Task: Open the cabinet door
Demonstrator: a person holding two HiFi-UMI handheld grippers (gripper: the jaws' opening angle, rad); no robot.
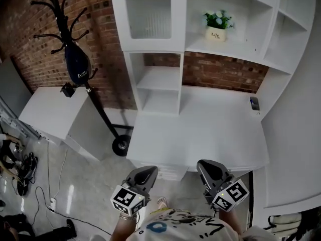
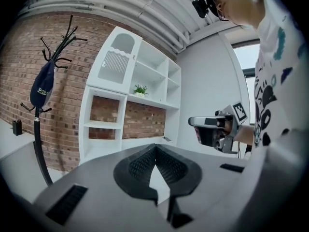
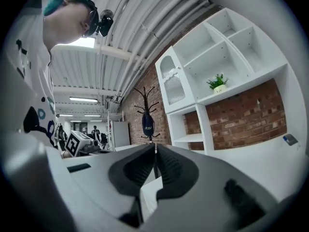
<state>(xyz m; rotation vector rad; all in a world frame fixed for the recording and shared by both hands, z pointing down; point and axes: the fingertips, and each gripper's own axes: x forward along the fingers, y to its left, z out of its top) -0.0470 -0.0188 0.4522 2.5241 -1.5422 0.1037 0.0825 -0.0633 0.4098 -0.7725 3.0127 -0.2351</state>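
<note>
Head view, looking steeply down: a person stands at the near edge of a white tabletop w/ a claw in each hand, both clear of the furniture. The left claw, at 6 o'clock in the frame, has its jaws pressed together w/ nothing between them. The right claw, just beside it toward 5 o'clock, is likewise closed tip to tip and empty. Both point toward 12 o'clock.

The cabinet door, white w/ an arched ribbed-glass panel, sits shut at 11 o'clock. It is the top-left compartment of the white shelf unit at the back of the tabletop, well apart from both claws. A potted plant stands on the open shelf at 1 o'clock, right of the door.

A small dark object lies on the tabletop at 3 o'clock, near the unit's right side. A black coat rack w/ a dark bag hanging from it stands at 10 o'clock against the brick wall, behind a low white cabinet. Cables trail on the floor at 8 o'clock.
</note>
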